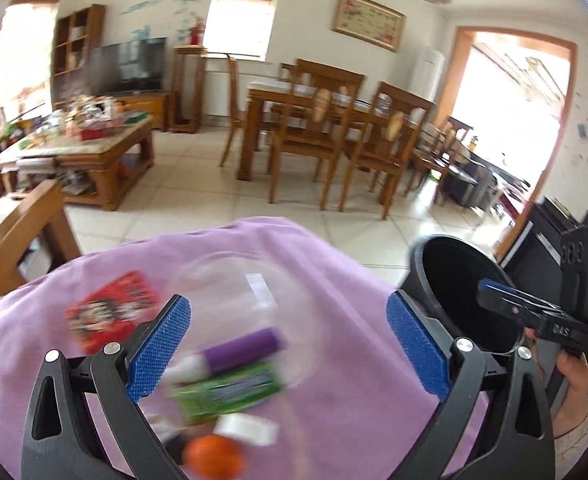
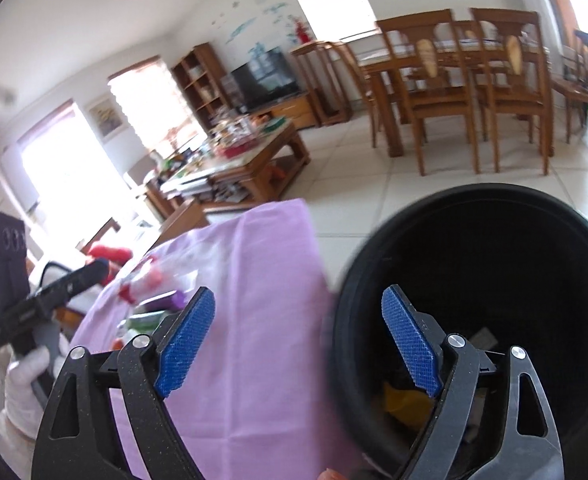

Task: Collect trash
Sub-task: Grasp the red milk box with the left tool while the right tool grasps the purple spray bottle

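The left gripper (image 1: pixel 289 344) stands wide with nothing between its blue pads, hanging over the lilac-covered bench (image 1: pixel 334 420). Off its left finger lies a red snack packet (image 1: pixel 111 312), flat on the cloth. Between the fingers sit a purple-and-white tube (image 1: pixel 233 354) and, nearer the camera, a green wrapper (image 1: pixel 229 394); both have their long axes running left to right, the far ends tipped slightly up and away, so a grip across the short side looks easiest. Nearer still lie a small white piece (image 1: pixel 247 428) and an orange ball (image 1: pixel 213 456). A faint clear dome shape shows over them; blur hides what it is. Past the right finger stands the black bin (image 1: pixel 464 296), beside the bench edge, presumably there to take the trash. The right gripper (image 2: pixel 298 344) is also wide and empty, its right finger over the bin's mouth, where yellowish scraps (image 2: pixel 404 402) already lie.
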